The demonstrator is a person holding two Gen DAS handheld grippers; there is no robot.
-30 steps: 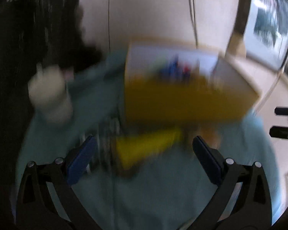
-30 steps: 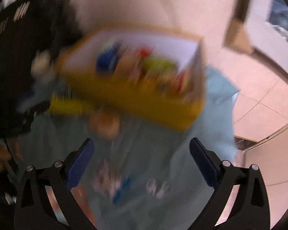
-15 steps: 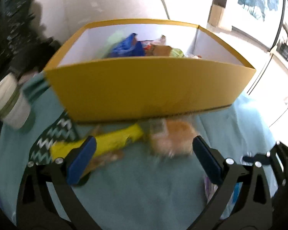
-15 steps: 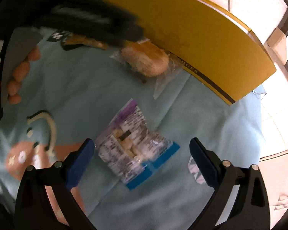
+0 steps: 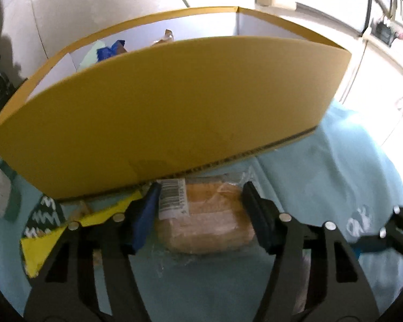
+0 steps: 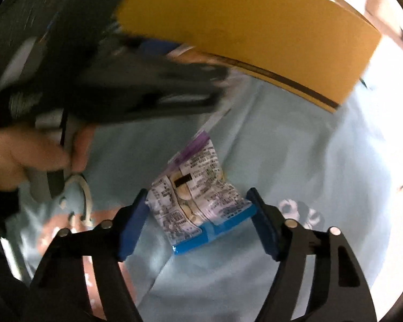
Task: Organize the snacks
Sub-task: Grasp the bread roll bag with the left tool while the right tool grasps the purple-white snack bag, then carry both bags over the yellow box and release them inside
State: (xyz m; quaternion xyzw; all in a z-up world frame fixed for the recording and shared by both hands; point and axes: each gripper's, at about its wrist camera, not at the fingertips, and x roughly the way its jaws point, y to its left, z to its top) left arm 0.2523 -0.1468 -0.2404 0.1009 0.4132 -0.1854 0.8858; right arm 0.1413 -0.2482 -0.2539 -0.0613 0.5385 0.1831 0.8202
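Two grabs at once. L gripper [image 5: 198,214] jaws closing w/ the wrapped bun [image 5: 209,220] between them, pads not clearly pressing yet; bun lies on the teal cloth [image 5: 335,177], just at the foot of the yellow box [image 5: 174,112]. R gripper [image 6: 198,220] also closing round the purple-blue snack pack [image 6: 198,201], flat on cloth, near the box. We should close fully before lifting, pinch the body not loose film, then clear the box wall. Yellow wrapper [image 5: 40,247] stays.
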